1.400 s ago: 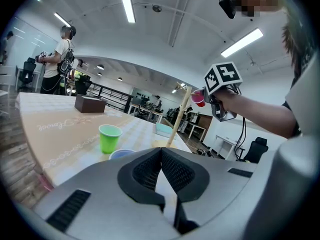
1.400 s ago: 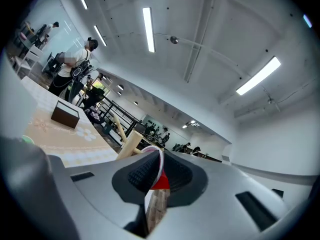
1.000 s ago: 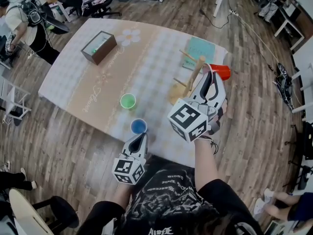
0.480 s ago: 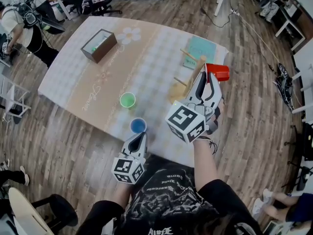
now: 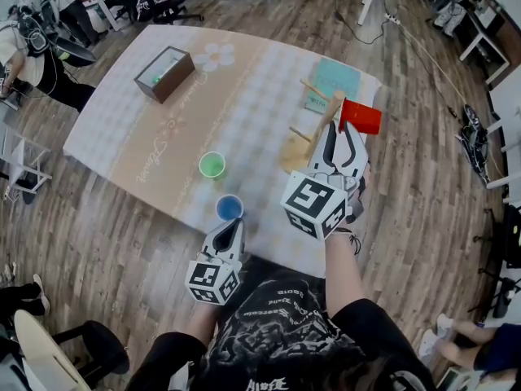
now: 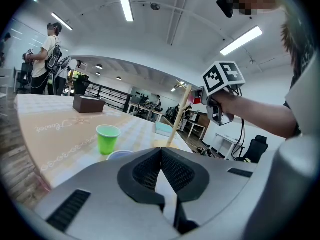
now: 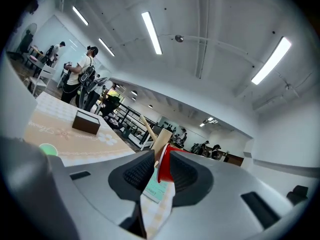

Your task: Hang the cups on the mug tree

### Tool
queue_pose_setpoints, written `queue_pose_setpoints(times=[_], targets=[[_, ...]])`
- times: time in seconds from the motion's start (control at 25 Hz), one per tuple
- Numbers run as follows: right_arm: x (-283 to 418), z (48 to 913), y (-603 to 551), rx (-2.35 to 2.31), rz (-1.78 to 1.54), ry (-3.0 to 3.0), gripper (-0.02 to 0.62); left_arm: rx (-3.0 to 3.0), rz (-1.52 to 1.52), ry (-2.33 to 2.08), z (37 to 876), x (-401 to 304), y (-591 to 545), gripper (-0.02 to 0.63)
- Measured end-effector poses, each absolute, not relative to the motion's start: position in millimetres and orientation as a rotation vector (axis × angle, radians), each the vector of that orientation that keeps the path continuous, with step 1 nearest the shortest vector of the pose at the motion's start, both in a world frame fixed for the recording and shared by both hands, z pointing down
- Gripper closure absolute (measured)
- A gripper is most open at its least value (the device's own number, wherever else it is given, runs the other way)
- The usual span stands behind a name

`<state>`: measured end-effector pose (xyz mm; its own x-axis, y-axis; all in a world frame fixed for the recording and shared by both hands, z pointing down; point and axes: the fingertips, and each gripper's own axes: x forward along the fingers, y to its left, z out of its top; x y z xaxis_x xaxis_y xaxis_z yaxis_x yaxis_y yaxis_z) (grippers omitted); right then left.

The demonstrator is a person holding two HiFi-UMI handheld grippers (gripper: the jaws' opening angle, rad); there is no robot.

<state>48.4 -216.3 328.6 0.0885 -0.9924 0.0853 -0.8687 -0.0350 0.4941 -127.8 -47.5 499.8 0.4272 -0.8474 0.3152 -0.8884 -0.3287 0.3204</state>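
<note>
Left gripper (image 5: 234, 227) nose-down by blue cup (image 5: 230, 209), closed

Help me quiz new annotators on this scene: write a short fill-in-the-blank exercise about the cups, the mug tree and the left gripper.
1. The raised cup at the mug tree is ____ in colour.
2. ____ other cups stand on the table.
3. The far cup is green; the near cup, closest to the left gripper, is ____.
4. The left gripper's jaws are ____, with nothing between them.
Missing words: red; two; blue; shut.
</note>
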Motion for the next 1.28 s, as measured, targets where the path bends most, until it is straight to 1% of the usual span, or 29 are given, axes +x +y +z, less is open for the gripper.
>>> queue_pose_setpoints(times=[0.04,0.28,0.44,0.8,1.04,1.28], targets=[[47.3,329.9,-215.8,1.944,-0.381,-1.849,0.485,2.245,0.123,-1.469,499.5,-127.3,-47.4,0.586],[41.8,334.8,-210.2,1.905,-0.327,-1.969,0.451,2.250,0.118,-1.472,498.9,-127.0,-47.9,0.586],[39.8,341.9,-198.9,1.862,-0.257,-2.073,0.452,2.247,0.117,-1.481,497.6,-127.3,-48.2,0.586],[51.6,392.7,-164.6,1.738,-0.033,-2.172,0.489,2.203,0.061,-1.561,483.6,-146.3,-50.3,0.586],[57.5,445.6,-139.7,1.600,0.087,-2.153,0.583,2.121,0.052,-1.672,482.0,-180.3,-60.7,0.584],[53.9,471.4,-120.0,1.492,0.178,-2.172,0.586,2.053,0.126,-1.755,479.0,-217.0,-89.0,0.584]])
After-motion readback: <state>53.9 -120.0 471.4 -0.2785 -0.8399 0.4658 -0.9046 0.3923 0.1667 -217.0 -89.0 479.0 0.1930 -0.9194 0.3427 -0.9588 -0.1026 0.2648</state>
